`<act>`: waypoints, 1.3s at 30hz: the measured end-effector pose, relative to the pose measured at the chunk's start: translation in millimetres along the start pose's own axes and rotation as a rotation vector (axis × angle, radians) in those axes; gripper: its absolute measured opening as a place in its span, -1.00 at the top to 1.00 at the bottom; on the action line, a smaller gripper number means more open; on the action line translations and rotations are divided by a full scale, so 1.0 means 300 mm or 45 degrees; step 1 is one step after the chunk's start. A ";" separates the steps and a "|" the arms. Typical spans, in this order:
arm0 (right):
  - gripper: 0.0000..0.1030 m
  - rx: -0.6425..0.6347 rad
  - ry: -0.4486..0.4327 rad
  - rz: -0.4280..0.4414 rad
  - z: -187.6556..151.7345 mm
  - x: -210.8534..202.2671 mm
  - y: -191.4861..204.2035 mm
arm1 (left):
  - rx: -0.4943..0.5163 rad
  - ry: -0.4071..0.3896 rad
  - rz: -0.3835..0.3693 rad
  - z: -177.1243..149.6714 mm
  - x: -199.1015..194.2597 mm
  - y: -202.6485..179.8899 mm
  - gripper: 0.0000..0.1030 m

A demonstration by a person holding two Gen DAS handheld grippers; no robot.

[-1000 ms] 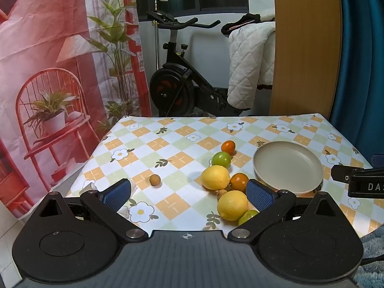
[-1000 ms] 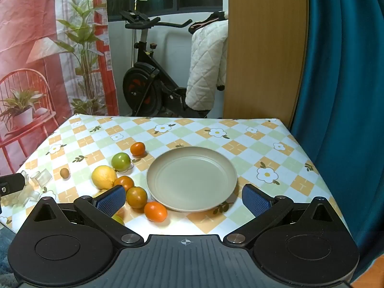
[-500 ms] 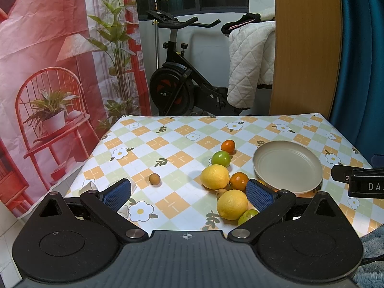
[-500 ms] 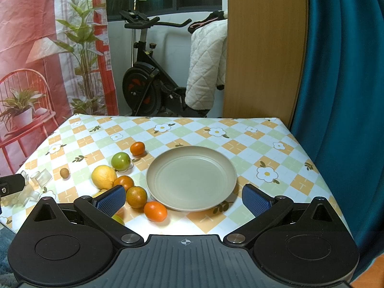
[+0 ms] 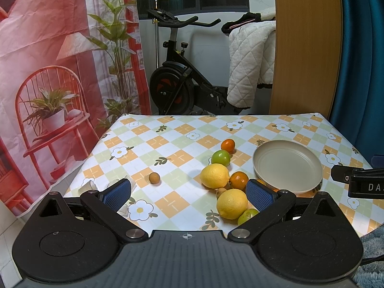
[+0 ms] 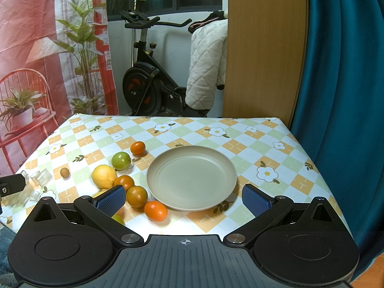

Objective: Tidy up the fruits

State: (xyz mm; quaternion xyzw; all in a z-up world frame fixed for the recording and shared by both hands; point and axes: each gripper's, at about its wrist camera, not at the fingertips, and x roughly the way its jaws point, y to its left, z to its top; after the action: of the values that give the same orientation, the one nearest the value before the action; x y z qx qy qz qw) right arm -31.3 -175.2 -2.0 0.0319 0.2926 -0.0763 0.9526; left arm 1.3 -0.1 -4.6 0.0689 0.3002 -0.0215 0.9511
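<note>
A beige plate (image 6: 190,180) lies empty on the checked tablecloth; it also shows in the left wrist view (image 5: 286,165). Left of it lie several fruits: two lemons (image 5: 214,175) (image 5: 231,203), a green fruit (image 5: 220,157), oranges (image 5: 228,144) (image 5: 238,180) (image 6: 155,210) (image 6: 136,196), a small lime (image 5: 247,216) and a small brown fruit (image 5: 154,177). My left gripper (image 5: 188,193) is open and empty above the near table edge, near the closer lemon. My right gripper (image 6: 183,198) is open and empty, in front of the plate.
Small clear plastic pieces (image 6: 36,180) lie at the table's left near corner. Beyond the table stand an exercise bike (image 5: 177,81), a quilted white blanket (image 5: 249,62), a wooden panel (image 5: 304,48) and a teal curtain (image 6: 340,72). A printed red backdrop (image 5: 48,72) hangs at left.
</note>
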 end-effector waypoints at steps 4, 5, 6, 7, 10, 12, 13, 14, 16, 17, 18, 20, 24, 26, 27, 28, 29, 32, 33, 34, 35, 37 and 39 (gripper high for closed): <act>-0.99 -0.001 0.000 0.001 -0.002 0.005 0.000 | 0.001 0.002 -0.003 -0.014 0.007 -0.002 -1.00; -0.99 0.000 0.000 0.000 -0.002 0.006 0.000 | 0.002 0.004 -0.003 -0.016 0.008 -0.003 -1.00; -0.99 -0.001 0.001 0.000 -0.002 0.004 0.001 | 0.004 0.027 -0.003 -0.006 0.002 0.000 -1.00; -0.99 -0.001 0.001 -0.001 -0.002 0.004 0.001 | 0.005 0.032 -0.004 -0.006 0.002 0.000 -1.00; -0.99 -0.002 0.003 -0.001 -0.002 0.005 0.001 | 0.000 0.032 -0.012 -0.008 0.002 0.002 -1.00; -0.99 -0.011 0.003 -0.002 -0.021 0.012 -0.006 | -0.004 0.039 -0.011 -0.006 0.003 0.005 -1.00; -0.99 -0.022 0.001 -0.006 -0.024 0.014 -0.004 | -0.014 0.040 -0.005 -0.002 0.004 0.010 -1.00; -0.99 -0.030 -0.001 -0.011 -0.028 0.014 -0.004 | -0.023 0.039 -0.003 0.002 0.004 0.018 -1.00; -0.99 -0.040 -0.011 -0.007 -0.034 0.016 -0.004 | -0.029 0.025 0.007 0.015 0.006 0.036 -1.00; -0.99 -0.049 -0.017 -0.003 -0.030 0.015 -0.001 | -0.029 0.011 0.018 0.021 0.008 0.045 -1.00; -0.99 -0.062 -0.024 -0.002 -0.025 0.016 0.002 | -0.026 -0.005 0.025 0.027 0.013 0.052 -1.00; -0.99 -0.077 -0.033 0.012 -0.014 0.022 0.005 | -0.038 -0.023 0.027 0.039 0.023 0.068 -1.00; -0.99 -0.142 -0.050 0.122 0.012 0.044 0.020 | -0.088 0.005 0.009 0.059 0.056 0.101 -0.99; -0.99 -0.170 -0.058 0.167 0.015 0.062 0.029 | -0.084 -0.007 0.017 0.063 0.070 0.109 -0.98; -0.99 -0.173 -0.059 0.182 0.020 0.071 0.033 | -0.082 -0.019 0.019 0.065 0.076 0.111 -0.97; -0.99 -0.169 -0.058 0.199 0.024 0.082 0.033 | -0.070 -0.038 0.029 0.064 0.078 0.111 -0.91; -0.99 -0.161 -0.061 0.218 0.030 0.093 0.032 | -0.074 -0.075 0.027 0.065 0.081 0.114 -0.86; -0.99 -0.132 -0.087 0.253 0.042 0.124 0.025 | -0.079 -0.131 0.019 0.066 0.092 0.119 -0.84; -0.99 -0.134 -0.097 0.263 0.041 0.137 0.029 | -0.095 -0.149 0.002 0.063 0.096 0.123 -0.84; -0.99 -0.141 -0.101 0.273 0.041 0.147 0.031 | -0.090 -0.175 -0.006 0.062 0.098 0.129 -0.84; -0.99 -0.154 -0.101 0.286 0.037 0.161 0.035 | -0.091 -0.185 -0.017 0.062 0.103 0.133 -0.84; -0.99 -0.186 -0.080 0.314 0.029 0.191 0.049 | -0.101 -0.181 -0.018 0.060 0.120 0.134 -0.84; -0.99 -0.213 -0.065 0.336 0.019 0.213 0.067 | -0.102 -0.184 -0.024 0.053 0.137 0.130 -0.84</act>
State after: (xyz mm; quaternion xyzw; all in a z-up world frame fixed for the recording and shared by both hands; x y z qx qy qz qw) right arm 27.2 -164.0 -32.9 -0.0114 0.2670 0.0734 0.9608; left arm 47.3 36.2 -10.8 0.0261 0.2321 -0.0233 0.9721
